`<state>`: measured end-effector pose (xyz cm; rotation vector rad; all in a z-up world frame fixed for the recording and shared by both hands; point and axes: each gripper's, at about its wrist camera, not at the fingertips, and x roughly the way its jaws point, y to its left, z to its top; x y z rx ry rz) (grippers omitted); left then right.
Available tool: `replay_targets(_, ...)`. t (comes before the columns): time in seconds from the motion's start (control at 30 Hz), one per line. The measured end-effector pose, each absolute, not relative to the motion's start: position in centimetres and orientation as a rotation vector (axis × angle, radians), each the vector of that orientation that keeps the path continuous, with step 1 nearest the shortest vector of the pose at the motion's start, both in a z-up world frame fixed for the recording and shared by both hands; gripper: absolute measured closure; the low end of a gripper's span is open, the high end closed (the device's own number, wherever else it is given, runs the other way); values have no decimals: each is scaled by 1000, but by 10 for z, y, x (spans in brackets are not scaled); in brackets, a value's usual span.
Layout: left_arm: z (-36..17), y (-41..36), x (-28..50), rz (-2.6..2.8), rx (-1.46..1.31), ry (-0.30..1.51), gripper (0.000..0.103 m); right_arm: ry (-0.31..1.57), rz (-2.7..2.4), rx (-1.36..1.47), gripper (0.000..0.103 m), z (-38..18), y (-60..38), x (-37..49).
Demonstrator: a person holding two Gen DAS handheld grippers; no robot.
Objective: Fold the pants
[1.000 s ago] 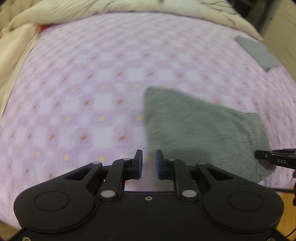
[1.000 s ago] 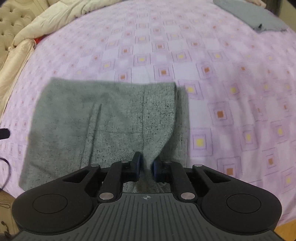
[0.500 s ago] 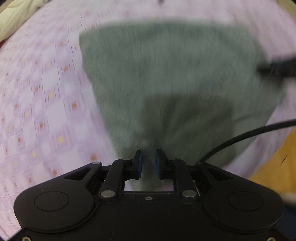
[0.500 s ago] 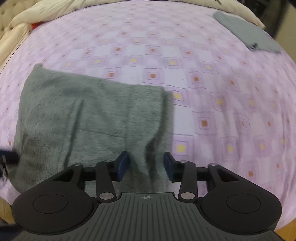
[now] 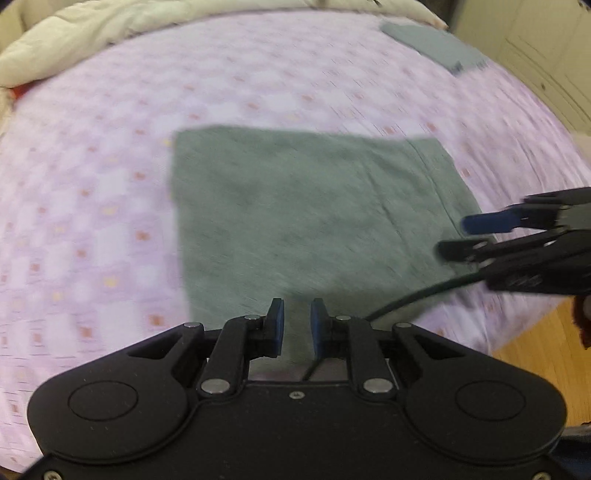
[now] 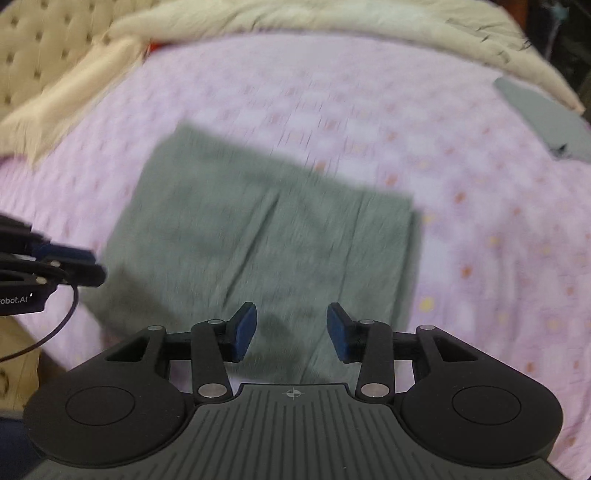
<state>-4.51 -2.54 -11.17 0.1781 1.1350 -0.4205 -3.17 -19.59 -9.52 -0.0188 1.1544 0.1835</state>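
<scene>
The grey-green pants point(image 5: 306, 206) lie folded in a flat rectangle on the purple checked bed sheet point(image 5: 92, 184). My left gripper point(image 5: 297, 325) hovers over their near edge, its jaws a narrow gap apart with nothing between them. To the right, over the pants' right edge, the right gripper point(image 5: 465, 236) shows from the side. In the right wrist view the pants point(image 6: 258, 236) fill the middle. My right gripper point(image 6: 291, 328) stands open above their near edge, holding nothing. The left gripper point(image 6: 85, 264) shows at the left edge of that view. Both views are motion-blurred.
Another folded grey garment point(image 5: 436, 48) point(image 6: 543, 114) lies at the bed's far right. A cream duvet point(image 5: 110, 40) point(image 6: 258, 22) is bunched along the far side beside a tufted headboard point(image 6: 37, 44). A black cable point(image 5: 417, 295) crosses the near edge; wooden floor point(image 5: 546, 339) lies beyond.
My right gripper, shut on a raised fold of the pants a second ago, has opened and the fold now lies flat. My left gripper has swung from the bare sheet over the pants.
</scene>
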Motion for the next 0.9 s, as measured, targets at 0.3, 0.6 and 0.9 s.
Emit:
replay_targets(0.3,-137,-46,-36,-310,122,1359,81,1162,180,22,63,-85,-215,-30)
replay_targets(0.6,-96,-68,-2,-283,78,1207,81,1078,212,52,63,-68,-222,-13)
replay_targets(0.9,-132,-89,29,-213,112,1270,81,1102,242,38,63,-74,-226,-5)
